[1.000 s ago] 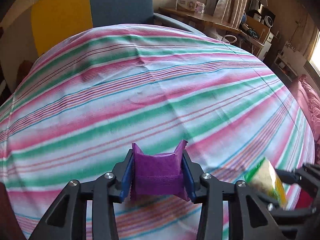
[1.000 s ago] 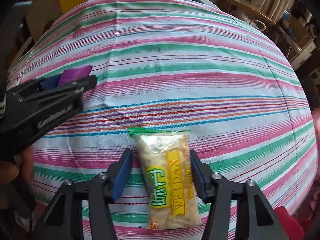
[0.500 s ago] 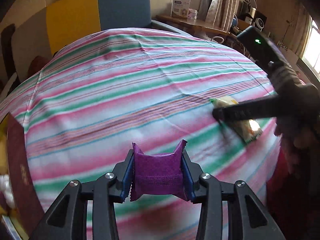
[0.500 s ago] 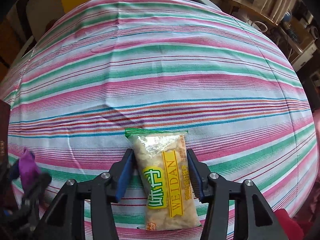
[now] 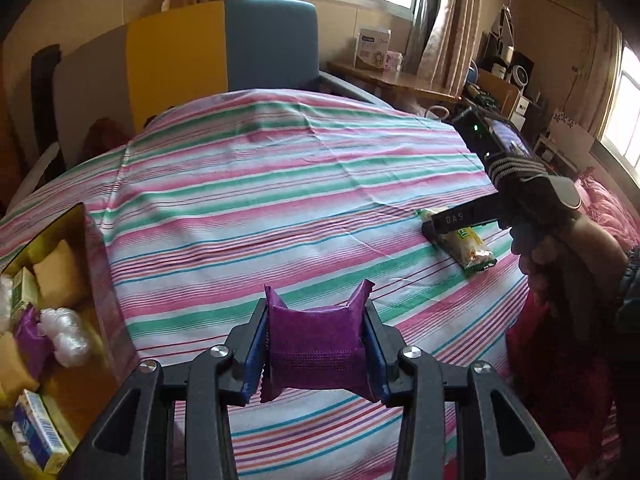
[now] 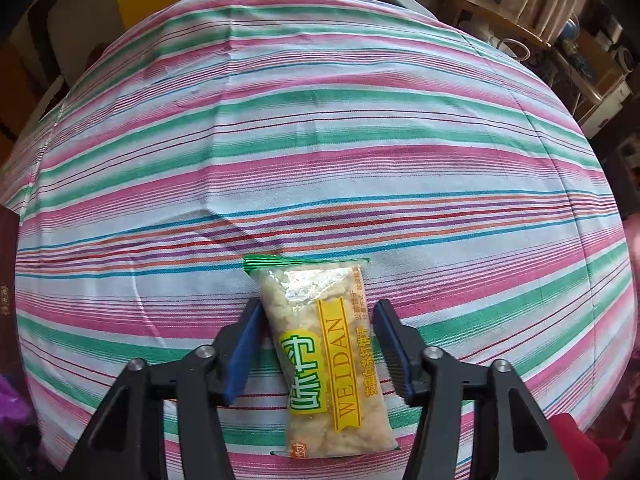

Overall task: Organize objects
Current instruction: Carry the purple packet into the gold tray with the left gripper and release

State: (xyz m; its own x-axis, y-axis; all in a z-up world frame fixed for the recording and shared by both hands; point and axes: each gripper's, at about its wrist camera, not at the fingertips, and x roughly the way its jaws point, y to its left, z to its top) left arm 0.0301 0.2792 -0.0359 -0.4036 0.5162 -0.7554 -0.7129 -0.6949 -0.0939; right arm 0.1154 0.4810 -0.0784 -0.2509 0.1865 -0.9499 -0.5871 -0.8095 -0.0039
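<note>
Off to the left of the striped pink, green and white cloth (image 5: 256, 200) sits an open gold-lined box (image 5: 76, 232) with a dark red outer wall, already part filled: yellowish wrapped blocks, a pearly white lump (image 5: 68, 336), a purple packet and a blue-and-white carton (image 5: 38, 424) lie in it, so some sorting looks done. Just right of that box, above the near part of the cloth, the left gripper (image 5: 316, 344) has its blue-padded jaws pressed tight on a small purple foil sachet (image 5: 316, 344), its two top corners sticking up like ears; I'd judge it still has to go to the box. Further right, over the cloth's right side, the right gripper (image 6: 320, 340) stands with its jaws spread, a gap showing on each side of the clear plastic snack pack with the yellow WEIDAN label (image 6: 328, 356), which lies flat on the cloth between them. Whether that pack has just been set down or is about to be picked up I cannot tell. So at least two items remain outside the box. The box is cut off by the picture's edge, so its full contents and size are hidden; the small print on the snack pack is unreadable, and the room's shelves beyond the cloth's far right are too cluttered to sort out.
</note>
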